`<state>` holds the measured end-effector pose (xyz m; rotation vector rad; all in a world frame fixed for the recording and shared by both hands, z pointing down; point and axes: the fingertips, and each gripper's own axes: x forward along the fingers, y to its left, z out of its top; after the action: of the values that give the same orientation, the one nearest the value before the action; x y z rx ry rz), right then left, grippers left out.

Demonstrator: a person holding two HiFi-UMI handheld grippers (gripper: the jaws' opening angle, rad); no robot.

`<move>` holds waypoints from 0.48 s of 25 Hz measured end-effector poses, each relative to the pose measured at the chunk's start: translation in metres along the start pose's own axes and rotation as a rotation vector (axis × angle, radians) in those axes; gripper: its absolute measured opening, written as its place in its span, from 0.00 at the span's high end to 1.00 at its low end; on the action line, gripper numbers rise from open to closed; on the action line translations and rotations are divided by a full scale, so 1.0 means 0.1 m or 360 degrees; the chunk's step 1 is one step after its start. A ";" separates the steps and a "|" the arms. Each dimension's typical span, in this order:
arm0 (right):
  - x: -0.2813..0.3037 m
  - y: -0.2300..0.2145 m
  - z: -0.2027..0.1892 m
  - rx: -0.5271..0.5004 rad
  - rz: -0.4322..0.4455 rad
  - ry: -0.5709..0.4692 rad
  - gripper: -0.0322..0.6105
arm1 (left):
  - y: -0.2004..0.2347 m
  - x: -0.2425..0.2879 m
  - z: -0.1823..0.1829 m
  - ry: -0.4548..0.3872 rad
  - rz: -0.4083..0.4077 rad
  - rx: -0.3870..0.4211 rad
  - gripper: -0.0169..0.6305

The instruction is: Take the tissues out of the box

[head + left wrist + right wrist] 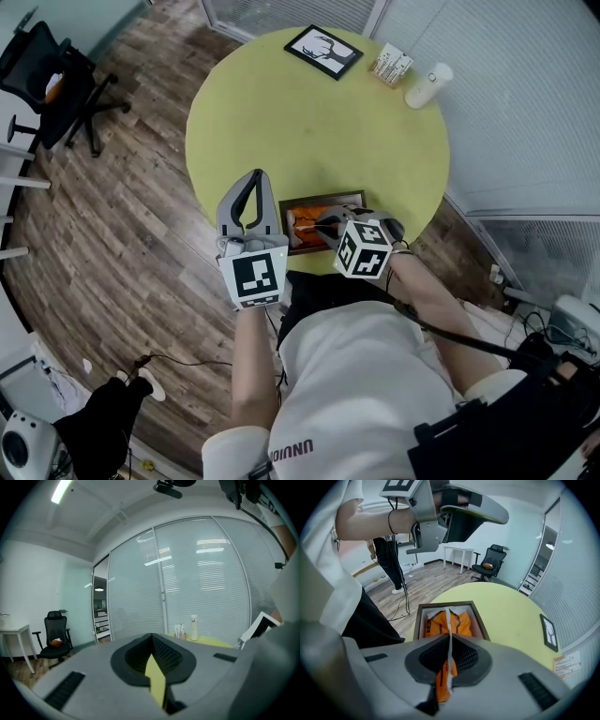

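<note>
A dark wooden box (pixel 323 198) sits at the near edge of the round yellow table (pixel 309 131). Inside lies an orange tissue pack (pixel 308 217). My right gripper (pixel 324 225) reaches down into the box. In the right gripper view its jaws (pixel 449 638) are shut on the orange pack (pixel 460 623), whose white seam strip runs up between them from the box (pixel 480 621). My left gripper (pixel 254 178) hangs above the table's left edge, away from the box, jaws shut with nothing in them (pixel 152 642). It also shows overhead in the right gripper view (pixel 487 512).
At the table's far side lie a black picture frame (pixel 323 51), a small card holder (pixel 391 65) and a white bottle (pixel 428 85). A black office chair (pixel 49 80) stands on the wood floor at left. Glass walls with blinds run behind the table.
</note>
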<state>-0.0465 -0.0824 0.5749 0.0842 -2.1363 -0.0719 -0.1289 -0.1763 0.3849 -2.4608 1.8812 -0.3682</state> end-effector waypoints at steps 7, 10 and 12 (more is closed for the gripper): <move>-0.08 -0.01 0.06 -0.0012 -0.0034 -0.0020 0.91 | 0.00 -0.04 0.01 -0.0002 0.0002 -0.0003 0.96; -0.12 -0.03 0.08 -0.0012 -0.0054 -0.0031 0.91 | -0.01 -0.05 0.02 -0.0005 -0.0002 0.0002 0.96; -0.14 -0.05 0.09 -0.0014 -0.0064 -0.0038 0.91 | -0.02 -0.04 0.02 -0.0007 -0.0001 0.0004 0.96</move>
<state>-0.0461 -0.0859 0.5583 0.1220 -2.1583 -0.1064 -0.1276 -0.1722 0.3821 -2.4588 1.8775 -0.3644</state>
